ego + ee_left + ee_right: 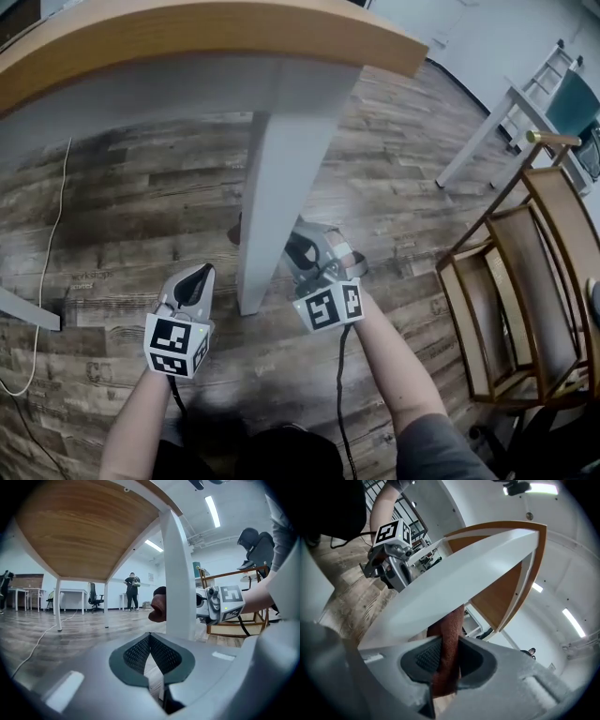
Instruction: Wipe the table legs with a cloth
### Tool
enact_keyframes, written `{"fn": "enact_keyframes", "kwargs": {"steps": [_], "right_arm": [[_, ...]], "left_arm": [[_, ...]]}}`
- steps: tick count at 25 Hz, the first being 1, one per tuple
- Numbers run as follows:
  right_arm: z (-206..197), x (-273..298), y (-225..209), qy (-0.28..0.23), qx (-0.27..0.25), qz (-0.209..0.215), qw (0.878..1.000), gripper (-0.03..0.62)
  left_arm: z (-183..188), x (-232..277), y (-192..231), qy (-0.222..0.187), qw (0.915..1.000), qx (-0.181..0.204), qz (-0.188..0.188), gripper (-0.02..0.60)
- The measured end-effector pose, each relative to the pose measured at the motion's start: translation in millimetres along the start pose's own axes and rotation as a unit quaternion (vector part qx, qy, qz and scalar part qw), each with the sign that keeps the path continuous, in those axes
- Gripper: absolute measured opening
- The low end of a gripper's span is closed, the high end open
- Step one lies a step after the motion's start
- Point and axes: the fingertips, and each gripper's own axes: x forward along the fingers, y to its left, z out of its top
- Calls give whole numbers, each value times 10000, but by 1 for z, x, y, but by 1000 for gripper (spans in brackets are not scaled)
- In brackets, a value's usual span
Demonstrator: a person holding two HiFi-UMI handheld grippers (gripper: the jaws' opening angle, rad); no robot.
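A white table leg (277, 197) stands under a wood-topped table (187, 42). My right gripper (298, 249) is shut on a brown-red cloth (446, 651) and holds it against the lower part of the leg (454, 590). In the head view a bit of the cloth (233, 231) shows past the leg's far side; it also peeks out in the left gripper view (158, 605). My left gripper (203, 274) hangs just left of the leg near the floor, shut with nothing in it (150, 636). Across the leg it sees the right gripper (216, 604).
A wooden chair (514, 281) stands close on the right. A white cable (49, 272) trails over the plank floor at left. Another white table's legs (480, 139) and a ladder are at the far right. A person (132, 590) stands far off by other desks.
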Motion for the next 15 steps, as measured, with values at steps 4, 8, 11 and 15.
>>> {"fn": "enact_keyframes", "kwargs": {"steps": [4,8,11,15], "right_arm": [[-34,5,57,291,-76,491,9983,64],[-70,13,119,524,-325,1056,9925,64],[-98,17,157,747,-425,1416,9862,64],[-124,23,197,1016,-445,1775,9779,64]], "left_arm": [[-50,3,-1,295,9994,-148,46,20],[-95,3,-3,630,9977,-236,101,20],[-119,-1,-8,834,9962,-254,-12,19],[-144,-6,-15,1050,9941,-166,-232,19]]}}
